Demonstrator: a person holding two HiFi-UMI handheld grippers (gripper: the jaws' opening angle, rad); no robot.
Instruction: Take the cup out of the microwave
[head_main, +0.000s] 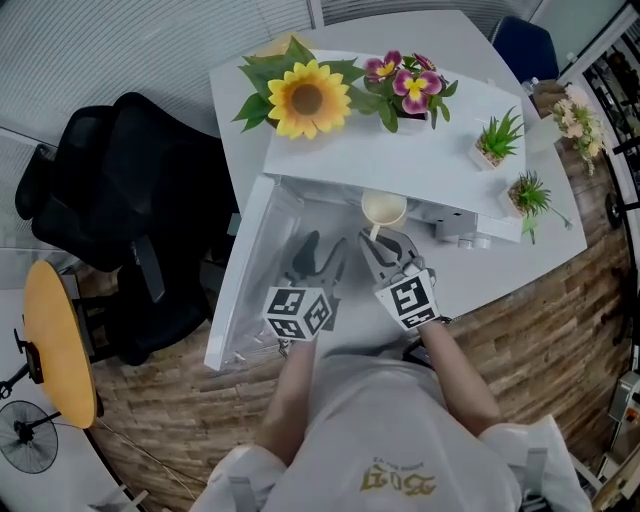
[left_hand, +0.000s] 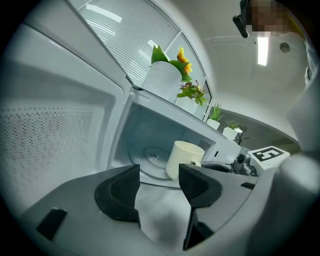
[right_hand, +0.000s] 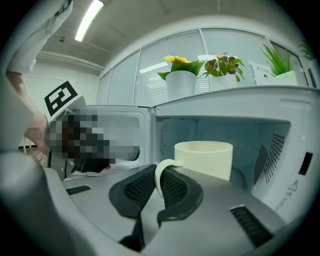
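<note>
Right gripper (right_hand: 160, 180) clamped on handle (right_hand: 165, 163) of cup (right_hand: 205, 159), held at microwave (right_hand: 225, 102) opening; left gripper (left_hand: 159, 186) jaws parted, nothing gripped.

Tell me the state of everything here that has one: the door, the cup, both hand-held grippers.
Microwave door: swung open.
Cup: upright, held by its handle.
Right hand-held gripper: shut on the cup's handle.
Left hand-held gripper: open, empty.
</note>
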